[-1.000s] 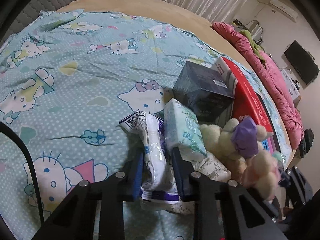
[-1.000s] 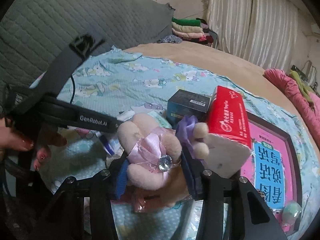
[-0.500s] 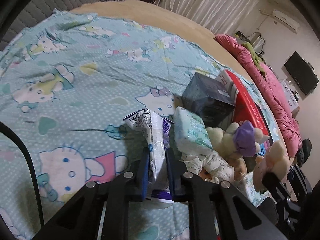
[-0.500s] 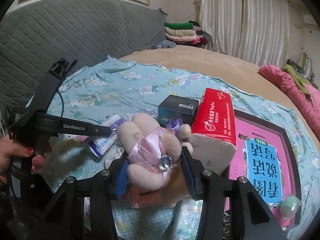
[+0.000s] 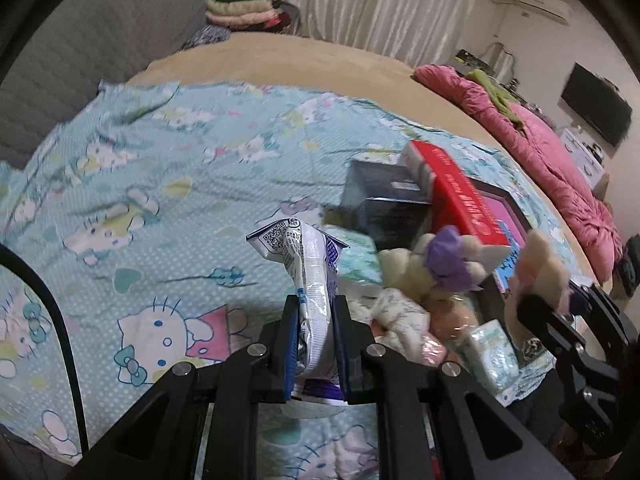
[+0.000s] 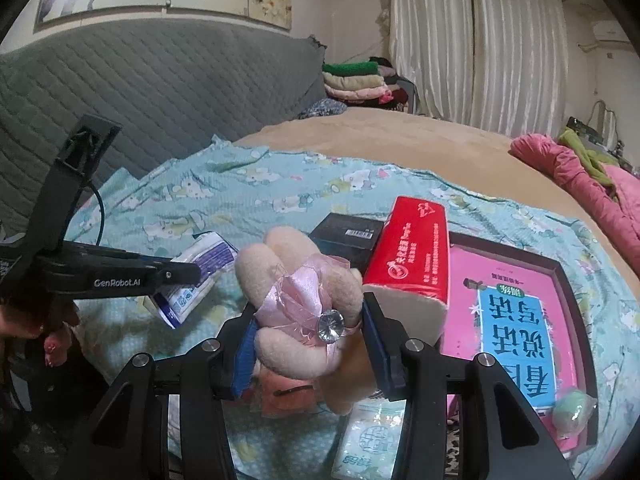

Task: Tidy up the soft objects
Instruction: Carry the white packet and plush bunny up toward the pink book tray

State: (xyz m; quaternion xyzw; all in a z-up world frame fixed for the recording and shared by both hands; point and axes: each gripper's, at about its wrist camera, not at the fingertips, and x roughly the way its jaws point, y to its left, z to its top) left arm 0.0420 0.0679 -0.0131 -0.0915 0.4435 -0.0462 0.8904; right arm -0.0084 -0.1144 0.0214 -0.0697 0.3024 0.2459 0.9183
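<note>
Your left gripper [image 5: 314,322] has just been closing and now pinches a crinkly white and purple plastic pouch [image 5: 310,280] by its lower half, the top standing free above the pads. Your right gripper [image 6: 308,330] is clamped on a pale pink plush toy with a satin bow and a clear gem [image 6: 298,300]. Both loads look clear of the sheet, so carry them level and apart; the pouch is slick and thin, so I would not loosen that pinch until it rests where you want it, and the plush will spring back when let go.

Below you lies a light blue cartoon-cat bedsheet [image 5: 160,184] over a tan blanket [image 6: 400,140]. On it, close together, sit a dark box [image 6: 348,234], a red tissue pack [image 6: 416,256], a pink picture book [image 6: 516,320], small tissue packets and another cream plush with a purple bow [image 5: 436,264]. A grey quilted headboard [image 6: 160,92], white curtains [image 6: 480,40] and folded clothes [image 6: 356,80] stand behind
</note>
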